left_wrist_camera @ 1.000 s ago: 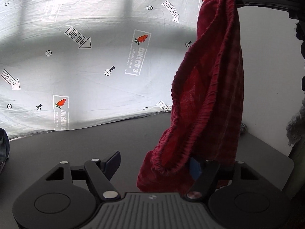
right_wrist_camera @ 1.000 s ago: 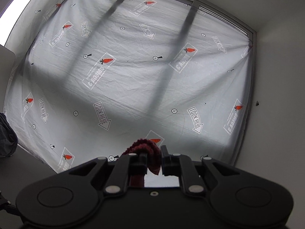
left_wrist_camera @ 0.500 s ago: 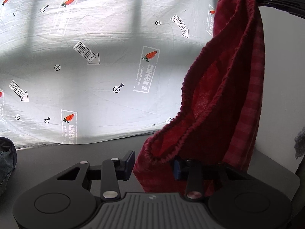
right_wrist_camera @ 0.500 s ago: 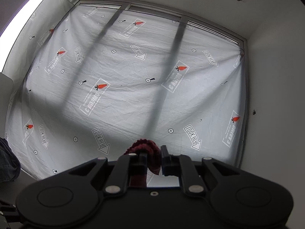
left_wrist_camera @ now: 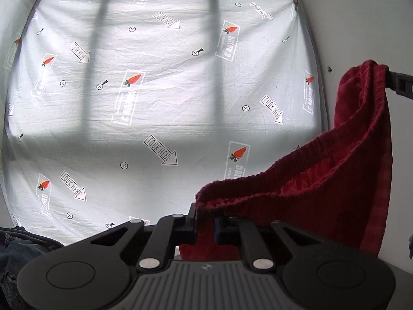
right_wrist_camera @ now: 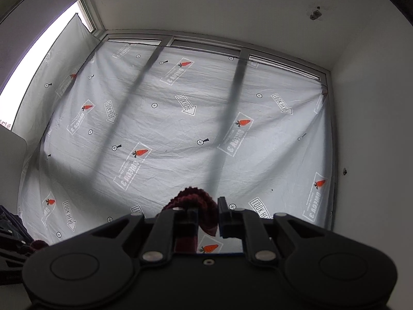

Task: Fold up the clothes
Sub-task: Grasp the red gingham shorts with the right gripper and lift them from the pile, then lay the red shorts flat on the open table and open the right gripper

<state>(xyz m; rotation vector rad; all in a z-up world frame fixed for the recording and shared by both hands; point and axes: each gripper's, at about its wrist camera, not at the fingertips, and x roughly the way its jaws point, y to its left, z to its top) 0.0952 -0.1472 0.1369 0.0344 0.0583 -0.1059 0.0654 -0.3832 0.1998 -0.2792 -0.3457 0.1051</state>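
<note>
A dark red garment (left_wrist_camera: 335, 170) with a ribbed elastic waistband hangs in the air between my two grippers. In the left wrist view my left gripper (left_wrist_camera: 205, 222) is shut on the lower end of the waistband, and the band rises to the right to the other gripper's black fingers (left_wrist_camera: 398, 84), which hold its upper end. In the right wrist view my right gripper (right_wrist_camera: 207, 219) is shut on a bunched fold of the same red garment (right_wrist_camera: 198, 204). The lower part of the cloth is hidden behind the gripper bodies.
A white curtain (left_wrist_camera: 160, 108) printed with carrots and arrows fills the background in both views, with white wall (right_wrist_camera: 366, 118) to its right. A dark blue denim garment (left_wrist_camera: 18, 248) lies at the lower left. The left gripper's dark body (right_wrist_camera: 10, 248) shows at the lower left of the right wrist view.
My left gripper went from open beside the hanging waistband to shut on it, then tilted upward. The waistband now stretches between the grippers. The right gripper stayed shut and tilted up.
</note>
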